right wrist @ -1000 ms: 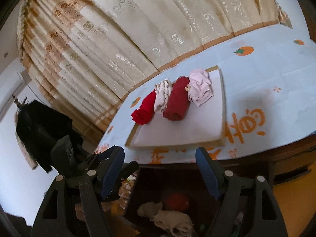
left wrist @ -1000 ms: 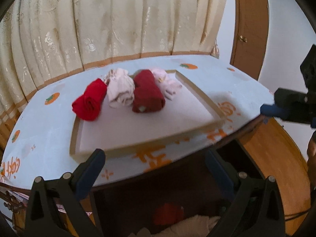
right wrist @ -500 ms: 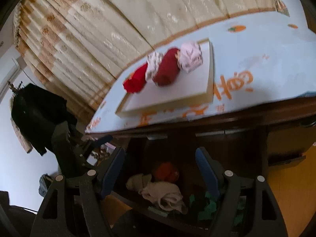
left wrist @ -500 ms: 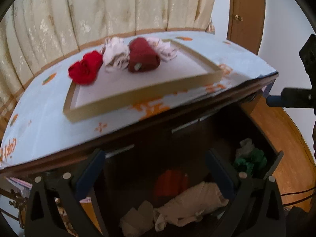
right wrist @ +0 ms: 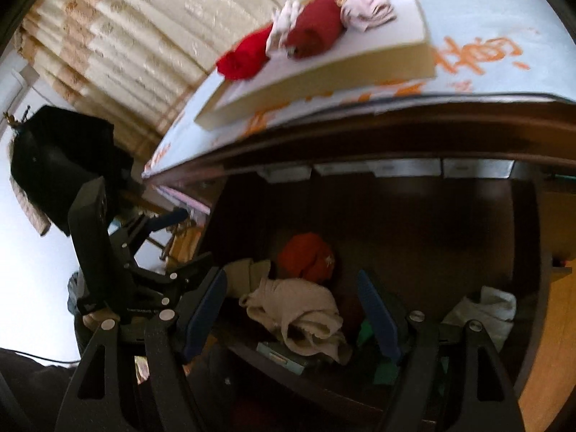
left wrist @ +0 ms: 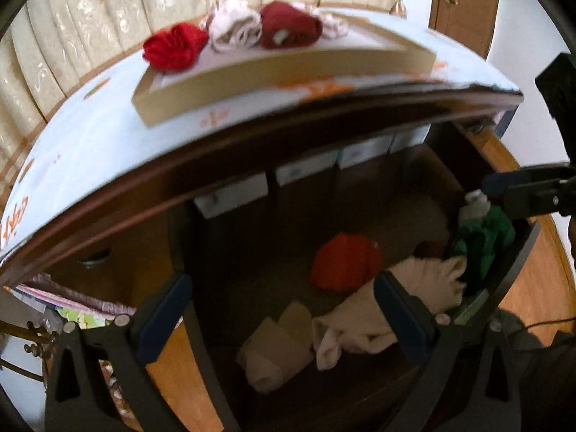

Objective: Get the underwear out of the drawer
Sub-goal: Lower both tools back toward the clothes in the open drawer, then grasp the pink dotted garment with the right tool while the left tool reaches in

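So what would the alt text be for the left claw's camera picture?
An open claw hangs over an open wooden drawer holding an orange roll, cream garments and green cloth. Above, a tray on the tabletop carries four rolled garments.

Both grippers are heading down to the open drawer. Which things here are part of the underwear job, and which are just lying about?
Part of the job:
drawer
orange garment
beige garment
green garment
tray with four rolled pieces
left gripper
right gripper

Lying about:
curtain
door
black garment hanging at left
small white boxes under the tabletop
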{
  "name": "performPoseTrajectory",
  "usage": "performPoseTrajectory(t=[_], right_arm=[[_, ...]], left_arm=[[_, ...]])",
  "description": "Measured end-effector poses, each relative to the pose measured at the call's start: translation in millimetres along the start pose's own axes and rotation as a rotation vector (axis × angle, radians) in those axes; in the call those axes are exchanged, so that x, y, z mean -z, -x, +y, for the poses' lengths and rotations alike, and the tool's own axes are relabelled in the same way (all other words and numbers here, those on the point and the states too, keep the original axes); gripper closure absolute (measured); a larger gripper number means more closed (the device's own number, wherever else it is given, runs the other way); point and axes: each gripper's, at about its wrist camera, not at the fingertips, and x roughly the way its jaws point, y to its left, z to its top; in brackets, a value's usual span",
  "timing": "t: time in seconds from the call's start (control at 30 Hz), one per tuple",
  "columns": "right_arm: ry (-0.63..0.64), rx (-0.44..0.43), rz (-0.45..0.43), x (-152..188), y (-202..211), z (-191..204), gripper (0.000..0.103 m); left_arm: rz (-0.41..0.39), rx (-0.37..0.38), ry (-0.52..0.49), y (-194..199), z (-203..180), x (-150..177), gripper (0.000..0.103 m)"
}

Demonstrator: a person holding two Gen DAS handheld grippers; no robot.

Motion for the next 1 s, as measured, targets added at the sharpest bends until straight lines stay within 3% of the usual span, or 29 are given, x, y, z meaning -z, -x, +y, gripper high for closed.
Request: performPoseTrajectory(t=[0.2, 0.47, 1.0], right_arm=[[0.032, 0.006, 0.118, 2, -37, 6, 0.027], [0.081, 0.044, 0.309, 3, -91, 5, 0.027], [0.267, 0.1, 0.478, 18, -142, 21, 0.027]], left_arm=[[0.088, 0.017, -0.038, -15, 4, 15, 0.001], [0.133, 0.043, -0.022, -25, 14, 19, 0.0], [0.18, 0.047, -0.132, -30, 8, 20, 0.001]])
